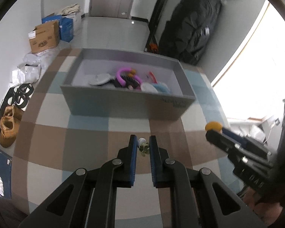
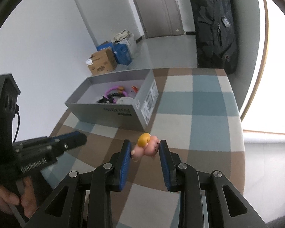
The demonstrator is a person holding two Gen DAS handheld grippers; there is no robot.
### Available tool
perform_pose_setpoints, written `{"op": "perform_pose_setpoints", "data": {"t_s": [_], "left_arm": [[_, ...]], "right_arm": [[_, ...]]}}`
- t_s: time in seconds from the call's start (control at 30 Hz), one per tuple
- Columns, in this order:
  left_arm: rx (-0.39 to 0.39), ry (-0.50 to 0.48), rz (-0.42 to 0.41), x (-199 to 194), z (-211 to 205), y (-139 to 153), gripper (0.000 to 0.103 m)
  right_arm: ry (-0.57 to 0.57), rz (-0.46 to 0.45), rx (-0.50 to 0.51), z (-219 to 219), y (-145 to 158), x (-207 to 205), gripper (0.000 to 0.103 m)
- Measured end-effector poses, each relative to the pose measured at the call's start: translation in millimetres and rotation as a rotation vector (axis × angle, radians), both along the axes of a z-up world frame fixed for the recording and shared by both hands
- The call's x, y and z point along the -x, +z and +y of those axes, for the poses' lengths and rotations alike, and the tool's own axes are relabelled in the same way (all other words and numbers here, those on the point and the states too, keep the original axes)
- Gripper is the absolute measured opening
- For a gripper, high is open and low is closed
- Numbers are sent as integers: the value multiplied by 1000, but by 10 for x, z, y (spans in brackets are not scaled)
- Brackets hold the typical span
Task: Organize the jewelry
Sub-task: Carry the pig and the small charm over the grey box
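Observation:
My left gripper (image 1: 143, 142) is shut on a small white and pale green charm (image 1: 143, 146), held just above the checked tablecloth (image 1: 85, 133). A little way beyond it stands an open grey box (image 1: 127, 100) holding a pink ring (image 1: 123, 76), black hair ties, white discs and a blue fluffy piece. My right gripper (image 2: 145, 144) is shut on a pink pig-shaped trinket (image 2: 149, 149) with a yellow ring (image 2: 144, 138) on it, in front of the box's (image 2: 104, 112) near corner. That gripper also shows at the right of the left wrist view, the yellow piece (image 1: 213, 125) at its tip.
Cardboard and blue boxes (image 1: 45, 36) stand on the floor by the wall, with shoes (image 1: 8, 127) and plastic wrap to the left. A black coat (image 1: 191, 24) hangs past the table's far edge, near a door. A hand (image 2: 11, 199) grips the left tool.

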State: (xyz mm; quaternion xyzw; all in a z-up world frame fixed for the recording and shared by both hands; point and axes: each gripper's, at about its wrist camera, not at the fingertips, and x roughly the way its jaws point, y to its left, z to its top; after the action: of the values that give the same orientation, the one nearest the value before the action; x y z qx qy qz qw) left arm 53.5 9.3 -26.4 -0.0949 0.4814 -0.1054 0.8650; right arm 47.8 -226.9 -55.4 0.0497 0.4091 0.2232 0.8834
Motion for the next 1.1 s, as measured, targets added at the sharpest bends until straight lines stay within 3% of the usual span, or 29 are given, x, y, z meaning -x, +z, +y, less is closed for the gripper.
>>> {"op": "perform_pose_setpoints", "data": {"t_s": [0.3,0.6,1.1], "left_arm": [[50,52,-26,-156,206,160,8],[84,26,-76,-348,230,375,8],[93,30,-30,-891,321,197,8]], "right_arm": [[8,-30,-49,96,213,-119,29],[44,-77,-87,238,523,-351,29],[110,-83,-81,500,529,-943,29]]}}
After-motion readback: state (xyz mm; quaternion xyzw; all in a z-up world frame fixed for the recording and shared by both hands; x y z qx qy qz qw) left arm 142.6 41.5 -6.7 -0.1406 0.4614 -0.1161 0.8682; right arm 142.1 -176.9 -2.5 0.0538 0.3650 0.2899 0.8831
